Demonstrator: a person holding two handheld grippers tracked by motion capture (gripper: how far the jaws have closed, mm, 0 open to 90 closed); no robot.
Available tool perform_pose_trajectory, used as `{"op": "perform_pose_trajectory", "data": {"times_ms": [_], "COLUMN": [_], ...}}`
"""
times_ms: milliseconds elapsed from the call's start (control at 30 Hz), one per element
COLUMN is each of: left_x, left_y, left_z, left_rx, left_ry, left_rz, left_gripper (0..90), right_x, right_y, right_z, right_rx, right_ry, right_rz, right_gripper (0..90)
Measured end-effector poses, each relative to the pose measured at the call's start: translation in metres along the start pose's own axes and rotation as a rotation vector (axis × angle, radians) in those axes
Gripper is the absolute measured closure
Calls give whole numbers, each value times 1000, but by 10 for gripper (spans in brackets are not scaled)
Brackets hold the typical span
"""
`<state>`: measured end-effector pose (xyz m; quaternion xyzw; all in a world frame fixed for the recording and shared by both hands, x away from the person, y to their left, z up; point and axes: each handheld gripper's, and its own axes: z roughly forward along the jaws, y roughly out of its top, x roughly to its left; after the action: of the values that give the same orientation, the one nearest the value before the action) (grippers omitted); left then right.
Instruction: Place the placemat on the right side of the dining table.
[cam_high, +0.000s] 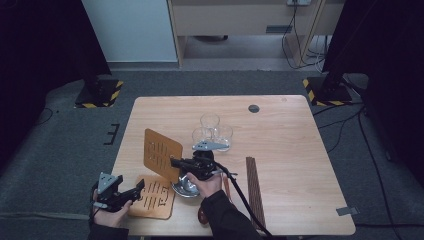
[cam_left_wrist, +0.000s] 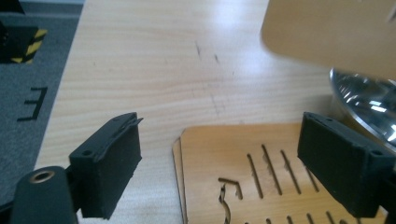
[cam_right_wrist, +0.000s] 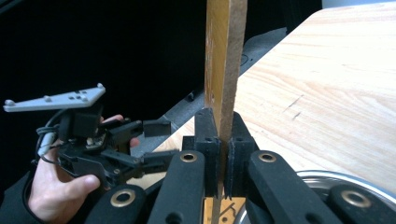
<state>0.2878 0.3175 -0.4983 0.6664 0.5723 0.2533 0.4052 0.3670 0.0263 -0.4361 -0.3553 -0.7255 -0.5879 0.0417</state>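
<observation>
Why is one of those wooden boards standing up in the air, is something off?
Only that stands out. The right gripper is clamped on one slotted wooden board and holds it on edge above the table, by a metal bowl. A matching board lies flat near the open left gripper. Nothing looks spilled or broken.

- My right gripper (cam_high: 176, 163) holds one slotted board (cam_high: 162, 154) upright, left of the glasses (cam_high: 213, 131).
- Second board (cam_high: 154, 199) flat on tabletop (cam_high: 290, 135), left of bowl (cam_high: 184, 188).
- Sticks (cam_high: 254, 184) lie right.

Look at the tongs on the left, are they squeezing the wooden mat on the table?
No. The left tongs stand open, their pads apart above the wooden mat, which lies flat on the table.
</observation>
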Motion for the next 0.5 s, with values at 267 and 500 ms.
{"op": "perform_pose_trajectory", "data": {"times_ms": [267, 500], "left_x": [-4, -3], "left_y": [-3, -7], "left_z": [10, 21], "left_rx": [58, 104], "left_ry": [17, 39], "left_rz": [41, 68], "left_gripper": [112, 111], "right_x": [-8, -12], "right_y": [7, 12], "right_z": [-14, -24], "right_rx": [-25, -46], "right_ry": [-25, -33], "right_rz": [-3, -3], "right_gripper": [871, 871]}}
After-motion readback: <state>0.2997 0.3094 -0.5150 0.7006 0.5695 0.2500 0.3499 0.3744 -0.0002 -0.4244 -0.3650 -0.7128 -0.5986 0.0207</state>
